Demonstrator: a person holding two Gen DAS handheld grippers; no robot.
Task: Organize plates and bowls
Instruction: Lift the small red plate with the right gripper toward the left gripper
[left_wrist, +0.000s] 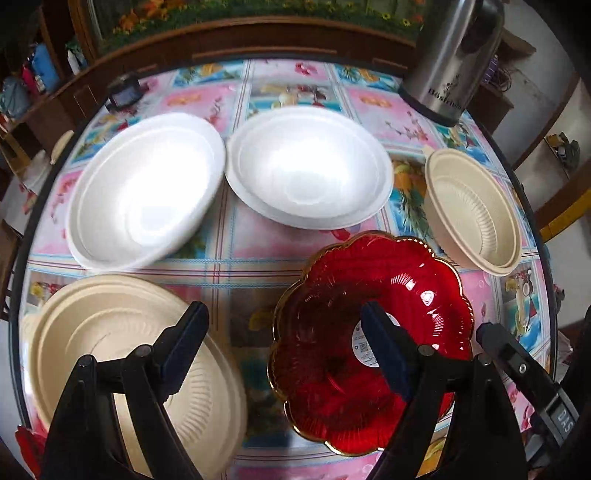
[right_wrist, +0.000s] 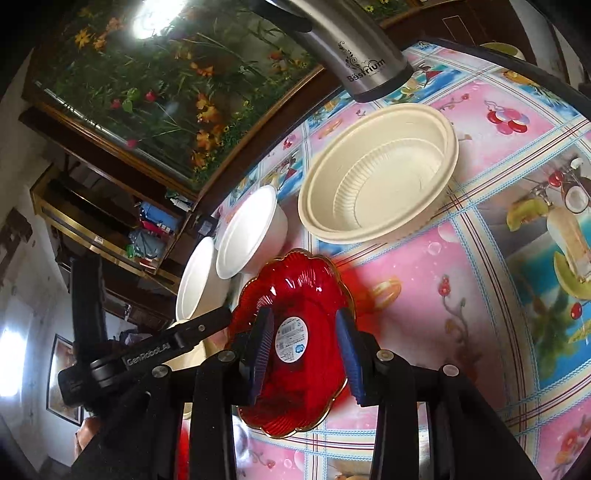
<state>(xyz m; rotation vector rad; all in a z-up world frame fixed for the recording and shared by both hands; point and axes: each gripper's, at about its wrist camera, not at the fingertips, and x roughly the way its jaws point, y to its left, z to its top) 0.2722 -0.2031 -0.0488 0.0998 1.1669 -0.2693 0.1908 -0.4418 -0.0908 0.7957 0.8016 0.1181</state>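
On the round table (left_wrist: 236, 221) with its flowered cloth, a red glass plate (left_wrist: 369, 295) lies at the near edge, with two white foam bowls (left_wrist: 147, 188) behind it, a beige bowl (left_wrist: 476, 218) to its right and another beige bowl (left_wrist: 110, 332) to its left. The right gripper (right_wrist: 306, 354) hangs directly over the red plate, its jaws partly apart and straddling the labelled middle, with no pad clearly pressing on the glass; whether it bears any of the plate's weight cannot be told. The left gripper (left_wrist: 288, 332) stands wide apart above the gap between the near beige bowl and the red plate, holding nothing. The plate looks tilted toward the right gripper, which is the nearer one, so the next grasp is probably its job, likely on the near rim.
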